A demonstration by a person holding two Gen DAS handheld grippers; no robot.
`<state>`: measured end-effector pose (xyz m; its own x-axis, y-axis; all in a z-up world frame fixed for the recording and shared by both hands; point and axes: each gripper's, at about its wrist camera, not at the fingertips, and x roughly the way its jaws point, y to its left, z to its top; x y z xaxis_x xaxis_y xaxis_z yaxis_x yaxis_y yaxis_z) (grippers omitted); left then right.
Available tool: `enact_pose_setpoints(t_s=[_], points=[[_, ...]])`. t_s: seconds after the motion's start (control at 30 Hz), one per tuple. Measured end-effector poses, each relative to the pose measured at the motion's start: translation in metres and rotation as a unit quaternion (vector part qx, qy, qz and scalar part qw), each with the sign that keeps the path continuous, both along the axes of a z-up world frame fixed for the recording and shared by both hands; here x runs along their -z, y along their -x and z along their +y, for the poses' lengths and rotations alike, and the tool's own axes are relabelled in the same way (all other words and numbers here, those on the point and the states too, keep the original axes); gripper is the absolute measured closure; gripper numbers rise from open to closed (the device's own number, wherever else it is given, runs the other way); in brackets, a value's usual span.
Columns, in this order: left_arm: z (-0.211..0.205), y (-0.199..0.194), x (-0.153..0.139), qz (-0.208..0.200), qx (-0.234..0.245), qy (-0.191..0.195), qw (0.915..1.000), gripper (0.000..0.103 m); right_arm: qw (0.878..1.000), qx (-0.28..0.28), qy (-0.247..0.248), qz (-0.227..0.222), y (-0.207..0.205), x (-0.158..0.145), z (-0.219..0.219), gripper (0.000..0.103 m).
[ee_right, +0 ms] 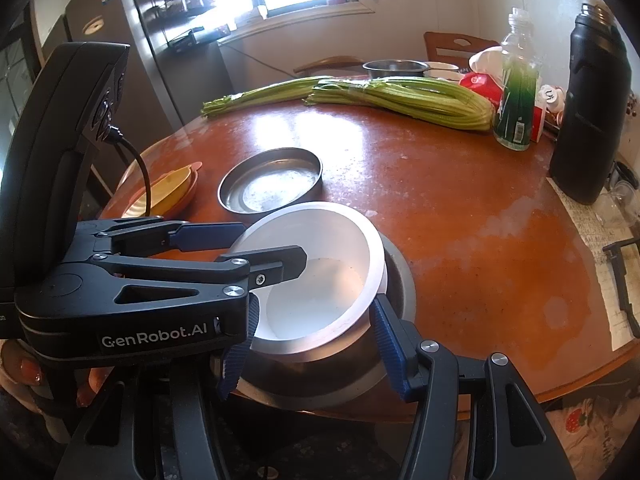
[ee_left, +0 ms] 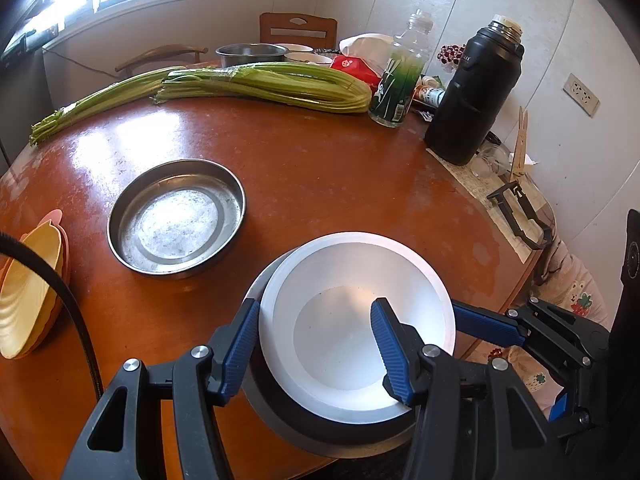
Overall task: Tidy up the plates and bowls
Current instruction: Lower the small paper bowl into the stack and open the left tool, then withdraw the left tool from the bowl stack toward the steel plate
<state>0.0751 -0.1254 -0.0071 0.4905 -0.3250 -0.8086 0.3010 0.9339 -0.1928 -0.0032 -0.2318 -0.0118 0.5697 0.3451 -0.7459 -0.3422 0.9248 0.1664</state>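
Observation:
A white bowl sits tilted inside a steel bowl at the table's near edge; they also show in the right wrist view as the white bowl and steel bowl. My left gripper is open, one finger outside the white bowl's left rim and one inside it. My right gripper is open around the near rims of both bowls. A shallow steel pan lies to the left. Yellow and pink leaf-shaped dishes are stacked at the far left.
Celery bunches lie across the back of the round wooden table. A green bottle, a black thermos, a steel pot and a red packet stand at the back right. Papers and a black clip lie at the right edge.

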Motion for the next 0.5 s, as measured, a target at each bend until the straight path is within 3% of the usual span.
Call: enact_pose_setpoints(t_s=[0.5], points=[[0.0057, 0.0006, -0.0009, -0.001, -0.005, 0.005, 1.0000, 0.046, 1.000, 0.004, -0.002, -0.006, 0.0015, -0.0046, -0.0031, 0.043]])
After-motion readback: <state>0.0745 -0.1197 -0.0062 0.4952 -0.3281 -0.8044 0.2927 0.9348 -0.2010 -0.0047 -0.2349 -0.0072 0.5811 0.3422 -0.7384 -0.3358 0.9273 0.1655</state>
